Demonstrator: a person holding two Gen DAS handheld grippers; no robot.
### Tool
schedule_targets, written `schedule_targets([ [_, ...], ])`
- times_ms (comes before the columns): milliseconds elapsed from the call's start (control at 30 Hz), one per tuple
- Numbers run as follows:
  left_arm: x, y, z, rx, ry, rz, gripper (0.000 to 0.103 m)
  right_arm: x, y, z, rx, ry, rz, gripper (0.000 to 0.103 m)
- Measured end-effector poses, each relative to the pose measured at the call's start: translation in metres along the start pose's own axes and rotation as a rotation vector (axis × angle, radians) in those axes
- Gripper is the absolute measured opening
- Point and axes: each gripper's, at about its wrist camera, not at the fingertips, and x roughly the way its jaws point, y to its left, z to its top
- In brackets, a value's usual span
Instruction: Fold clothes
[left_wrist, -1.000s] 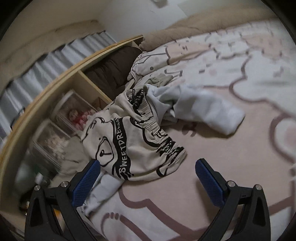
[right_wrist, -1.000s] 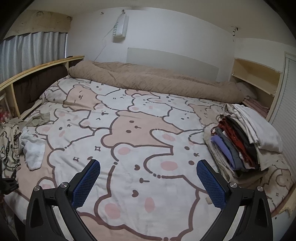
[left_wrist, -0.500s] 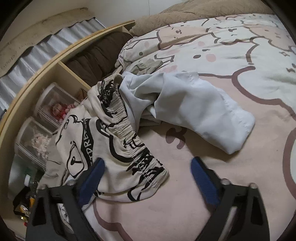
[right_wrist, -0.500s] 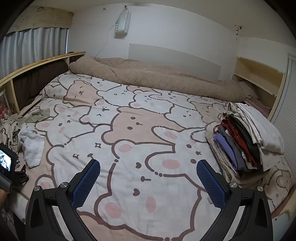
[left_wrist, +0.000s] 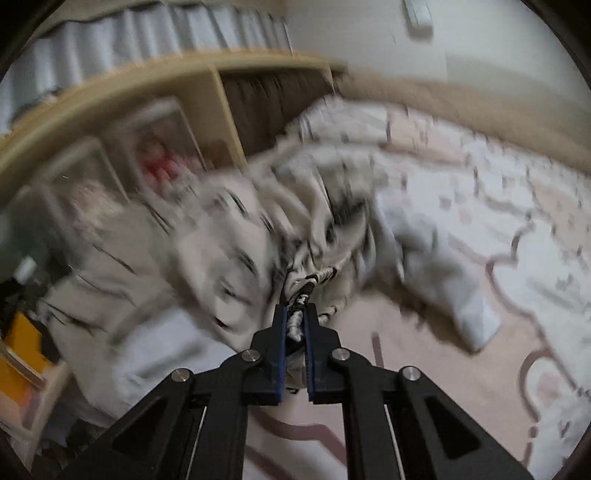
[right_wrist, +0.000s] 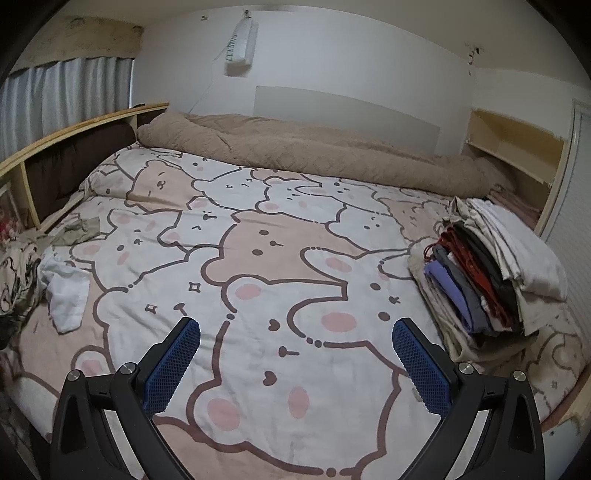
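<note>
My left gripper (left_wrist: 295, 321) is shut on the black-and-cream elastic waistband of the printed cream shorts (left_wrist: 229, 251), which trail up and left from the jaws; the view is motion-blurred. A pale grey-white garment (left_wrist: 439, 273) lies beside them on the bear-print bed cover (left_wrist: 424, 369). In the right wrist view the shorts (right_wrist: 14, 273) sit at the far left edge and the white garment (right_wrist: 66, 291) lies next to them. My right gripper (right_wrist: 295, 354) is open and empty above the bed cover (right_wrist: 280, 280).
A stack of folded clothes (right_wrist: 491, 280) stands at the bed's right side. A rolled brown duvet (right_wrist: 332, 155) lies along the far wall. A wooden shelf unit (left_wrist: 155, 110) with clear boxes runs along the left edge. An olive cloth (right_wrist: 81, 229) lies near it.
My left gripper has closed on the shorts' waistband and is pulling the shorts, so the left view has swung and blurred. The right gripper has barely moved.
</note>
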Motion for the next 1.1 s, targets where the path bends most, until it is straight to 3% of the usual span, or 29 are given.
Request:
schedule_targets([
  [133, -0.050, 0.013, 0.029, -0.019, -0.144, -0.064, 0.009, 0.001, 0.003, 0.000, 0.017, -0.002, 0.043, 0.103],
  [233, -0.088, 0.013, 0.051, -0.033, -0.240, -0.155, 0.009, -0.002, 0.008, -0.001, 0.015, -0.014, 0.078, 0.103],
  [400, -0.133, -0.008, 0.095, 0.009, -0.369, -0.298, 0.009, -0.011, 0.007, -0.002, 0.051, -0.048, 0.201, 0.103],
  [533, -0.179, -0.036, 0.128, 0.078, -0.487, -0.423, 0.008, -0.037, -0.013, -0.007, 0.196, -0.204, 0.364, 0.103],
  [567, -0.194, -0.042, 0.139, 0.093, -0.528, -0.454, 0.002, -0.045, -0.021, -0.010, 0.263, -0.263, 0.412, 0.103],
  [667, -0.235, -0.063, 0.165, 0.131, -0.630, -0.522, 0.001, -0.064, -0.044, -0.022, 0.474, -0.415, 0.557, 0.103],
  [733, -0.251, -0.077, 0.177, 0.169, -0.675, -0.527, 0.001, -0.067, -0.049, -0.021, 0.499, -0.428, 0.622, 0.103],
  [800, -0.256, -0.090, 0.179, 0.221, -0.671, -0.516, 0.001, -0.068, -0.050, -0.016, 0.476, -0.407, 0.660, 0.103],
  [867, -0.246, -0.099, 0.168, 0.265, -0.623, -0.490, 0.001, -0.066, -0.046, -0.014, 0.428, -0.367, 0.631, 0.103],
  [1033, -0.178, -0.105, 0.107, 0.306, -0.386, -0.427, 0.002, -0.055, -0.040, -0.022, 0.342, -0.320, 0.590, 0.103],
  [1100, -0.150, -0.107, 0.070, 0.325, -0.274, -0.421, 0.010, -0.045, -0.037, -0.027, 0.323, -0.288, 0.575, 0.103],
])
